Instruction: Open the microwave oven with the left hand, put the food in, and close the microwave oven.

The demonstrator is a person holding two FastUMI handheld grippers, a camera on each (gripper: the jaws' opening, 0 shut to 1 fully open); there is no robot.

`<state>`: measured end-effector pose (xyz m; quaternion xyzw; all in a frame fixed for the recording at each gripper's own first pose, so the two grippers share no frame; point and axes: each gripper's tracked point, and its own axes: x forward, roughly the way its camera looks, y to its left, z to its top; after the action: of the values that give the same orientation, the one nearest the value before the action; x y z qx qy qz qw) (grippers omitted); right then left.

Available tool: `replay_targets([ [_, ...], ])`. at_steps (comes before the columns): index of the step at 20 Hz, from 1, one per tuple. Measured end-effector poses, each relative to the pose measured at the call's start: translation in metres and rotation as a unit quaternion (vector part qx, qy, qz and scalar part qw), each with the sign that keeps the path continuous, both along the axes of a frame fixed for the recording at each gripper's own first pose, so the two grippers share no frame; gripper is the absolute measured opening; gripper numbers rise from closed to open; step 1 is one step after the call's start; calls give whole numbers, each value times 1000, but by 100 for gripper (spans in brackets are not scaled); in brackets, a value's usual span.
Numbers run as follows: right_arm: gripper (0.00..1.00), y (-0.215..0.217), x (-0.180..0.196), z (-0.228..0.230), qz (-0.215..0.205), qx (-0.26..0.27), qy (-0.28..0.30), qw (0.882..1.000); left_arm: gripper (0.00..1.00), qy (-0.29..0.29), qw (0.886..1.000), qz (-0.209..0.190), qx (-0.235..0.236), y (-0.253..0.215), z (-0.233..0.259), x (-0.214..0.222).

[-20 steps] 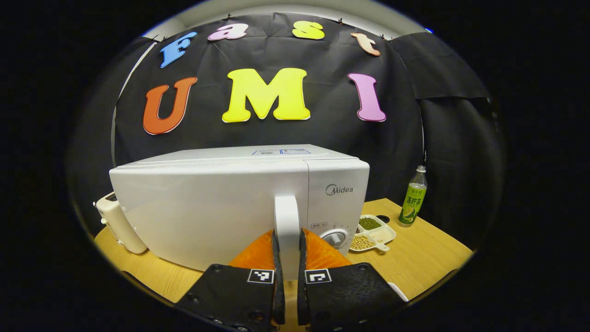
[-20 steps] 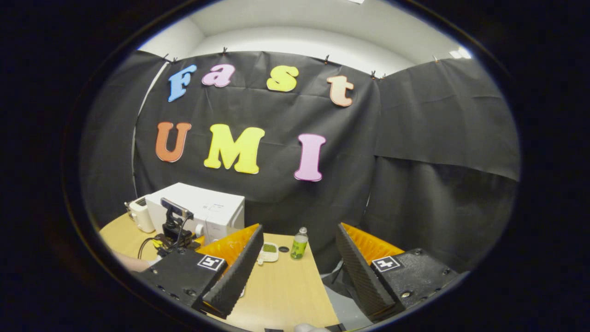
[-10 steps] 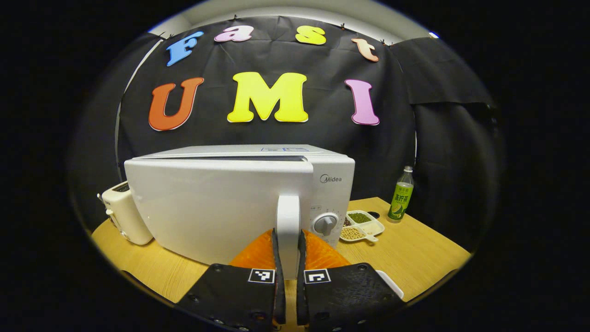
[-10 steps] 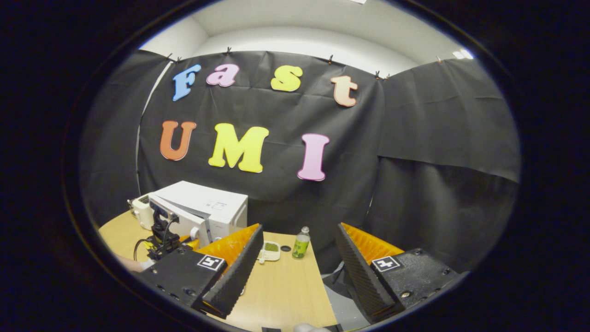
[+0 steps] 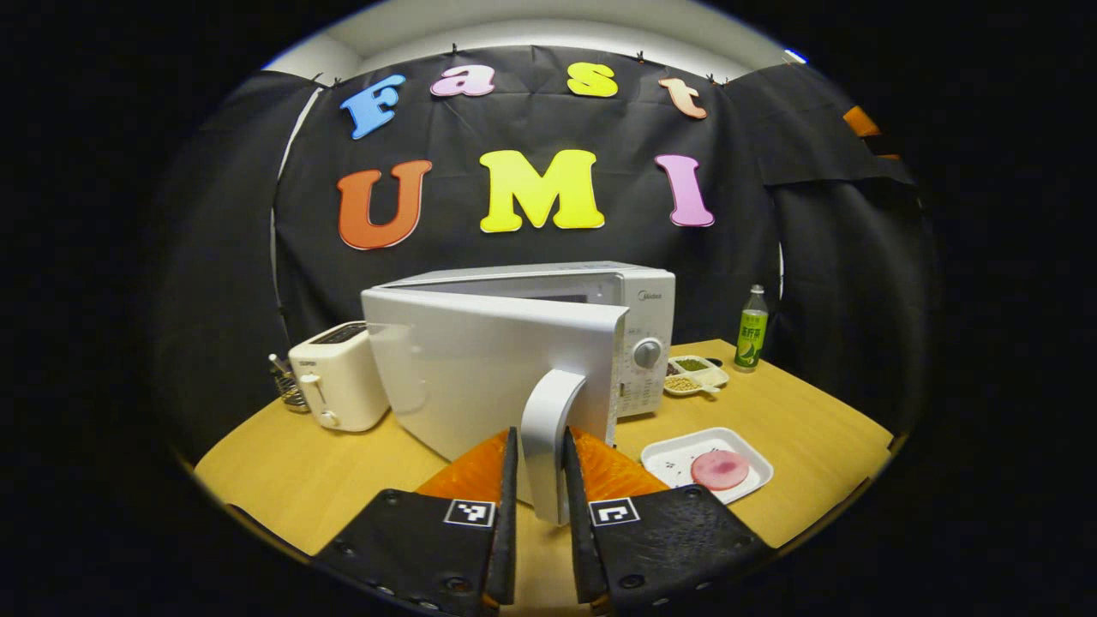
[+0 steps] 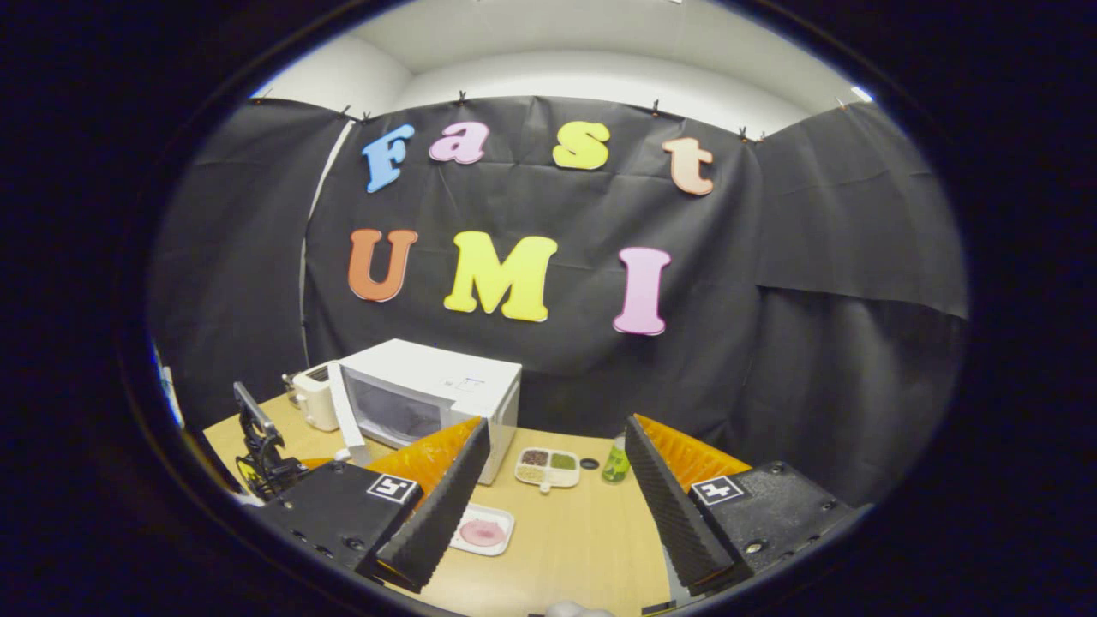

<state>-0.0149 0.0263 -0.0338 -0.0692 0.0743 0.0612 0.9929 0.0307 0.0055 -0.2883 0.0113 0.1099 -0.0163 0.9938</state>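
White microwave oven (image 5: 638,296) is seen on the wooden table (image 5: 797,420) in the left gripper view, its door (image 5: 488,368) swung partly open toward the camera. The door handle (image 5: 548,428) is clamped between both fingers of the left gripper (image 5: 538,506), which is closed on it. To the right of the door, a white tray (image 5: 677,454) lies flat on the table with a round pink piece of food (image 5: 720,469) on it, near the oven and apart from both grippers. A cream toaster (image 5: 338,386) stands left of the oven, a sectioned dish of beans (image 5: 694,377) just right of the control panel, and a green bottle (image 5: 751,330) behind that dish. In the right gripper view, the right gripper (image 6: 548,488) is held above the table with its fingers spread wide and nothing between them. The oven cavity (image 6: 403,411) is shown open there; what is inside is too dark to tell, probably nothing. The tray with the food (image 6: 482,532) lies in front of the oven.
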Motion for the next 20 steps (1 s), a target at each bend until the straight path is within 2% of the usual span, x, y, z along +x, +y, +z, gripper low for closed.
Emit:
replay_targets([
  [1, 100, 6, 3, -6, 7, -1, 4, 1000, 24, 4, 1000, 14, 3, 16, -3, -8],
  [2, 100, 13, 6, -12, 12, 0, 9, 1000, 51, 12, 1000, 26, 1, 33, -6, -17],
  [3, 100, 20, 9, -19, 17, 3, 15, 1000, 54, 17, 999, 34, -2, 45, -8, -24],
  [4, 100, 27, 10, -24, 20, 7, 20, 1000, 51, 17, 999, 45, -4, 61, -7, -32],
  [5, 100, 35, 13, -31, 24, 10, 27, 999, 67, 16, 998, 54, -2, 74, -6, -38],
  [6, 100, 43, 14, -37, 28, 14, 32, 999, 74, 15, 998, 59, -4, 85, -4, -46],
  [10, 96, 74, 14, -56, 42, 18, 45, 998, 81, 22, 997, 80, 9, 128, -5, -76],
  [15, 100, 97, 23, -94, 44, 48, 80, 995, 83, 36, 992, 120, 28, 191, -10, -112],
  [17, 100, 100, 29, -113, 49, 54, 103, 992, 83, 38, 989, 139, 35, 213, -10, -124],
  [18, 96, 99, 32, -124, 50, 53, 116, 991, 83, 40, 987, 148, 40, 223, -10, -129],
  [19, 100, 94, 38, -134, 48, 52, 122, 990, 83, 43, 985, 159, 47, 231, -11, -134],
  [20, 98, 88, 44, -145, 42, 51, 133, 989, 83, 45, 983, 169, 53, 238, -10, -139],
])
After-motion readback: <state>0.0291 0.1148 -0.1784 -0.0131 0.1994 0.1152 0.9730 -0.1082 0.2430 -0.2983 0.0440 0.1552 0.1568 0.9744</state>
